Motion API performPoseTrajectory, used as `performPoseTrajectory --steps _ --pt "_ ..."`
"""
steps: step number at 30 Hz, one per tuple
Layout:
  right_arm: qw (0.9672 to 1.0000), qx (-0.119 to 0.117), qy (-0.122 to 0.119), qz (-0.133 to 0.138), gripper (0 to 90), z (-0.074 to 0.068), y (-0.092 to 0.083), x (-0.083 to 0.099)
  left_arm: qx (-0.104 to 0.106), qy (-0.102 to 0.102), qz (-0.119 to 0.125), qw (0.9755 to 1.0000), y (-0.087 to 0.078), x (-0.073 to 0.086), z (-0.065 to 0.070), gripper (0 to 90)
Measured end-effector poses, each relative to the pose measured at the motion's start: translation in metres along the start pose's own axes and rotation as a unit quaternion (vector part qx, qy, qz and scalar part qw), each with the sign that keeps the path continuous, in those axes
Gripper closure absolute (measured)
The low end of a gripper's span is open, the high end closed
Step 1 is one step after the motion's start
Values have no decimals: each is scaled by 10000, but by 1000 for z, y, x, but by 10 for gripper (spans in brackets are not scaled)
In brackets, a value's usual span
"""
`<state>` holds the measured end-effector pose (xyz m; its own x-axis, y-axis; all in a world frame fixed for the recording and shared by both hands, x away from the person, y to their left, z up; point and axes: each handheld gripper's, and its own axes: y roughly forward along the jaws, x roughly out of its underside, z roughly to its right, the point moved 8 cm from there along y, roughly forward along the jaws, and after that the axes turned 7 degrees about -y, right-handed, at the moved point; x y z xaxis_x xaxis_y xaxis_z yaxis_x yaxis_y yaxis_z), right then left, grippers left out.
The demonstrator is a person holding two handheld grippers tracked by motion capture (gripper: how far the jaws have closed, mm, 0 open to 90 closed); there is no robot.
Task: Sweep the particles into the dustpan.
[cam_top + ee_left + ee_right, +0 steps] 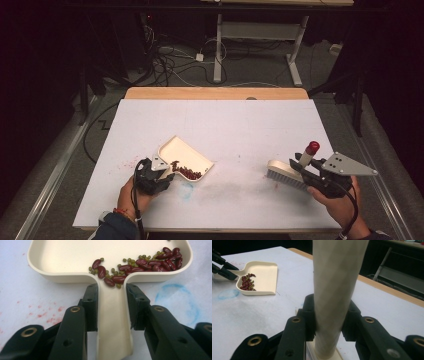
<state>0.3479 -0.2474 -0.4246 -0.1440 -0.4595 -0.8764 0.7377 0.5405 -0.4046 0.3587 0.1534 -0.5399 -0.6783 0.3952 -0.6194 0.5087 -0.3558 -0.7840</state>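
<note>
The red and green beans already lie in the cream plastic dustpan. The left tool is squeezed tight on its handle, and the right tool squeezes the cream brush handle. The white tabletop looks swept, so I think only tipping the beans out is left.

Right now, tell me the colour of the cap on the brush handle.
Red: the round cap tops the cream brush handle, clearest in the high view.

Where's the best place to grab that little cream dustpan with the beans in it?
By its flat handle, coming from behind, away from the open lip. The handle is narrow with straight parallel edges, so the left hand-held gripper clamps it side to side and the dustpan stays level, beans inside.
</note>
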Motion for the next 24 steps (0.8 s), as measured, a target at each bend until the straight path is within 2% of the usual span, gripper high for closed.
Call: performPoseTrajectory --steps 9,24 --pt "9999 -67 138 -78 700 6 -9 7 -94 -227 16 9997 -5 9 -17 637" --pt "9993 -325 -24 -205 700 -5 -12 7 -229 -519 33 9984 -6 12 -36 637"
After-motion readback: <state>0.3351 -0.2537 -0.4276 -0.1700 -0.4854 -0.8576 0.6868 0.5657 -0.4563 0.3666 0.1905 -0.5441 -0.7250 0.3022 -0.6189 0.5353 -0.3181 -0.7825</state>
